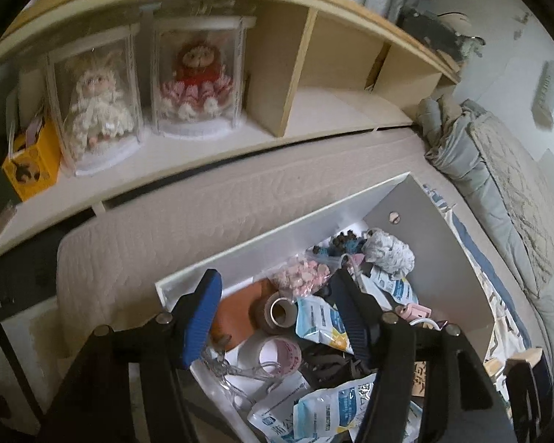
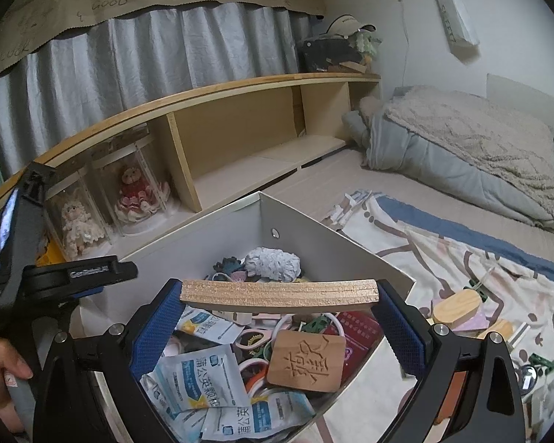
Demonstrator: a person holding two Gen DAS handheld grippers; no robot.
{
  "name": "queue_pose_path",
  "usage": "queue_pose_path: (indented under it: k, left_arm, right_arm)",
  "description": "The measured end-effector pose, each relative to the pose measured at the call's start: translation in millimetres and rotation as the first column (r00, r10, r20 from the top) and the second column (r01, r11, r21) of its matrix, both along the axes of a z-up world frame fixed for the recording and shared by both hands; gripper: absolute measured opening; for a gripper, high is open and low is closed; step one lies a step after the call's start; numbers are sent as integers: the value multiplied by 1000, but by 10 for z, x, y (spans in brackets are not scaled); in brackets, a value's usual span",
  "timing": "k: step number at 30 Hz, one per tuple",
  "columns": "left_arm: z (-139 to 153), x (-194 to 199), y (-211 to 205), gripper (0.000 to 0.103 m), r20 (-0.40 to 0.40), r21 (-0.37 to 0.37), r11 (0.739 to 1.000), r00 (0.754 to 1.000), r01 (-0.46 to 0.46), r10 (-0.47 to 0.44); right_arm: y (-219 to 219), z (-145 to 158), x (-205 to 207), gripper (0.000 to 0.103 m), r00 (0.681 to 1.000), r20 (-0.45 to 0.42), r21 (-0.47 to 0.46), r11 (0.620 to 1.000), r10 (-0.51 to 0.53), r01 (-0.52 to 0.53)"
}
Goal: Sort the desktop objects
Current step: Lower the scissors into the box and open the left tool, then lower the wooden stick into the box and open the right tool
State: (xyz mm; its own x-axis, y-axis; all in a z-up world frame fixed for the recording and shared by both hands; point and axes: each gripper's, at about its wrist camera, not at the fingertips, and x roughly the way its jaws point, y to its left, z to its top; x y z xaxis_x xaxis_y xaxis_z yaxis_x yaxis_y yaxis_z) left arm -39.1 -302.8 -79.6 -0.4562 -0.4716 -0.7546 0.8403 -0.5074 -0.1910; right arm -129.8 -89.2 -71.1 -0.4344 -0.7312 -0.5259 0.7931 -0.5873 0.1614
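From the left wrist camera, the left gripper (image 1: 277, 313) hangs over the white box (image 1: 443, 258) with its jaws spread wide and nothing between them. Under it lie a brown tape roll (image 1: 279, 313), a clear tape roll (image 1: 277, 356), a bag of pink sweets (image 1: 301, 275) and blue-white sachets (image 1: 323, 323). A white crocheted bundle (image 1: 387, 251) sits toward the box's far corner. The box rests on a quilted mattress (image 1: 166, 221); beyond it two dolls (image 1: 195, 74) in clear cases stand on a low shelf (image 1: 332, 110).

From the right wrist camera, the right gripper (image 2: 279, 317) clamps a flat wooden board (image 2: 279, 293) edge-on between its blue pads (image 2: 155, 328), above the box's (image 2: 314, 232) near edge. Inside lie a carved wooden tag (image 2: 306, 360), sachets (image 2: 199, 376) and the crocheted bundle (image 2: 273, 264). A patterned cloth (image 2: 443, 251) lies beside the box's right wall.
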Motion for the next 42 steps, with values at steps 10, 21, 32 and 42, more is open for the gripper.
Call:
queue_pose_path:
  k: [10,21,32,42]
  left_arm:
    - [156,-81,117,69,25,-178,973,989,148,-145]
    - [340,-153,128,80,41,-291,903,947,317,-319]
    - [477,-72,204,97,18,-382,841,913,382,-407]
    - [407,-112,119,97,32,-327,871,925,368,-378]
  right_arm:
    - [-22,-64,-256,99,992,115,-24,998,-47,50]
    - [-361,-220,-570,99,946,285,43,988,-156,150]
    - [-734,-548,-940,99,857,402,155,947,-322,283]
    - [-840,-581,-1088,103,867,330,178,926,-374,332]
